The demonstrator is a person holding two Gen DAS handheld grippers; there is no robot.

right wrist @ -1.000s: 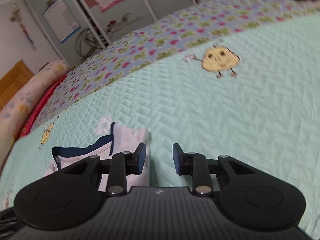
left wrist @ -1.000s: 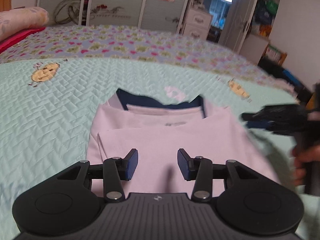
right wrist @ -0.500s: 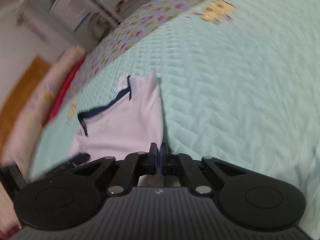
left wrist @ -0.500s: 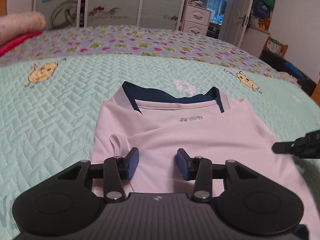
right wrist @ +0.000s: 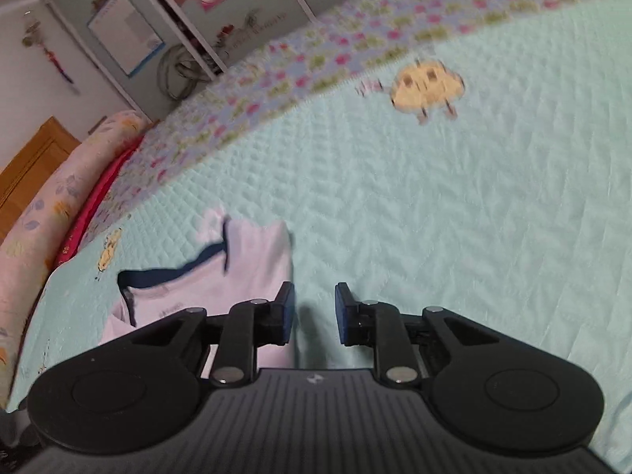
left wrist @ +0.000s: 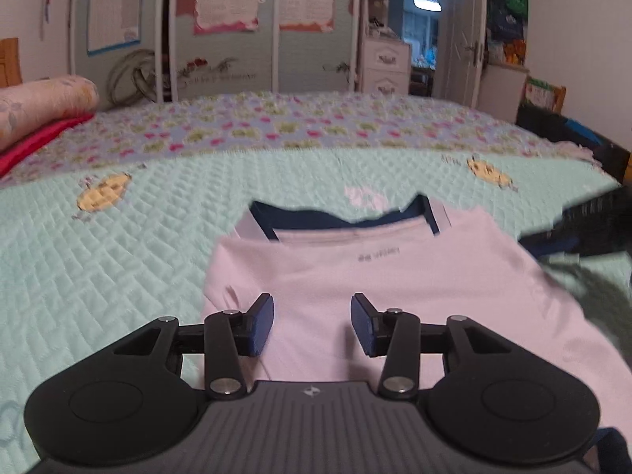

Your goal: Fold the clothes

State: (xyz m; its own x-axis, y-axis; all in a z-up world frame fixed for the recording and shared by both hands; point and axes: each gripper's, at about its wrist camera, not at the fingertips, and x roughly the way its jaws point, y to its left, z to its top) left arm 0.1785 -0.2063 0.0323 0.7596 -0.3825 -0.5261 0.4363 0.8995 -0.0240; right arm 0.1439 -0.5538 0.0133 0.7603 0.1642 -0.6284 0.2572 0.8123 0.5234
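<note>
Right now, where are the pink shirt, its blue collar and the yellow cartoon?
pink shirt (left wrist: pixel 395 296): left wrist view, chest.
blue collar (left wrist: pixel 324 219): left wrist view, back band.
yellow cartoon (right wrist: pixel 428 87): right wrist view, body.

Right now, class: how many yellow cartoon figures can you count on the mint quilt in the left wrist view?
2: one yellow figure far left of the pink shirt, another far right beyond it. The shirt may hide more.

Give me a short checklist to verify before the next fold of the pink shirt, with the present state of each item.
1. Left gripper open and empty: ok.
2. Right gripper open and empty: ok.
3. Pink shirt lies flat on the quilt, navy collar at the far end: ok.
4. Side folds even: cannot tell; a small pucker shows near the left fingers.
5. Right gripper lined up on the shirt's edge: not ok, its gap is over bare quilt beside it.
</note>
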